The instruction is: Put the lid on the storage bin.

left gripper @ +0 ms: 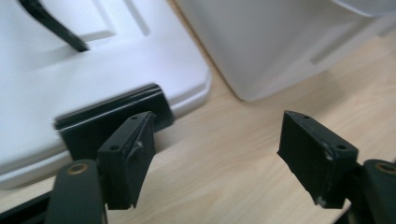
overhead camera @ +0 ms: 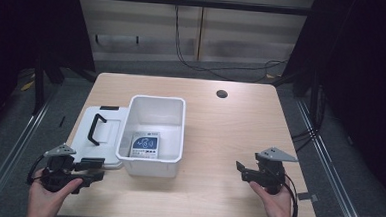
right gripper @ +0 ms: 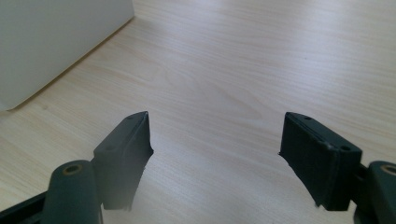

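A white plastic bin (overhead camera: 155,132) stands open on the wooden table, with a small white and blue box (overhead camera: 145,147) lying on its floor. Its white lid (overhead camera: 99,136) with a black handle (overhead camera: 97,128) lies flat to the left, touching the bin. My left gripper (overhead camera: 96,169) is open at the lid's near corner, its jaws beside the lid's black latch (left gripper: 112,119) and the bin's wall (left gripper: 261,42). My right gripper (overhead camera: 241,172) is open over bare table to the right of the bin (right gripper: 56,42), holding nothing.
A dark round cable hole (overhead camera: 222,94) sits in the table's far right part. The light wood table (overhead camera: 230,125) has wide bare room right of the bin. Dark floor and metal rails lie around the table, with cables by the back wall.
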Available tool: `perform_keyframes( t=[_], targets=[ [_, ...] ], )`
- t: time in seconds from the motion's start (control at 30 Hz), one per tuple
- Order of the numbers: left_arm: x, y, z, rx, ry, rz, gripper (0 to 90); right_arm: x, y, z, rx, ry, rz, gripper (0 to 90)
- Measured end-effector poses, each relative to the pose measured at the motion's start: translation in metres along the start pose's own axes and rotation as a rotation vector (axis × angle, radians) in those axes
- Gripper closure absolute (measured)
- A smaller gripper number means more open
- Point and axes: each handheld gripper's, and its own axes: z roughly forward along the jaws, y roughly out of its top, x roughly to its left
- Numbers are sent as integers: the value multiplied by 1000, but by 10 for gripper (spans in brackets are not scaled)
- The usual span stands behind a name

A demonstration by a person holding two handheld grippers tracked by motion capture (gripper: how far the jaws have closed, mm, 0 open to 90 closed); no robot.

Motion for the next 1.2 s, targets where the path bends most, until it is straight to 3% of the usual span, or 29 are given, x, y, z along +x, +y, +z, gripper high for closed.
perform_keyframes(
  t=[0.13, 0.3, 0.43, 0.57, 0.63, 0.77, 0.87, 0.97, 1.03, 1.13, 1.2],
  targets=[
    [-1, 0, 0, 2, -7, -1, 302, 4, -3, -4, -19, -1, -30, 242],
    [1, 1, -2, 9, 3, -6, 308, 11, -5, -10, -47, 35, -50, 260],
    [1, 3, -2, 28, -4, -26, 306, 12, -3, -15, -55, 10, -24, 271],
    [3, 6, -5, -2, -32, -62, 353, 11, -5, -21, -48, -7, 9, 271],
    [5, 9, -7, -16, -12, -85, 390, 11, -7, -26, -57, -4, 25, 271],
    [5, 15, -14, -41, -13, -85, 418, 12, -9, -28, -46, -14, 27, 279],
    [2, 20, -18, -20, 12, -61, 443, 14, -11, -30, -49, -19, 14, 298],
    [5, 26, -22, -14, 4, -95, 493, 16, -12, -33, -66, -23, 2, 297],
    [7, 31, -25, -6, 19, -102, 492, 16, -12, -32, -59, -15, 8, 298],
    [16, 43, -33, -11, 1, -145, 488, 16, -11, -30, -52, -3, 7, 298],
    [20, 51, -37, -5, 6, -135, 485, 15, -11, -30, -51, -3, 10, 298]
  ],
)
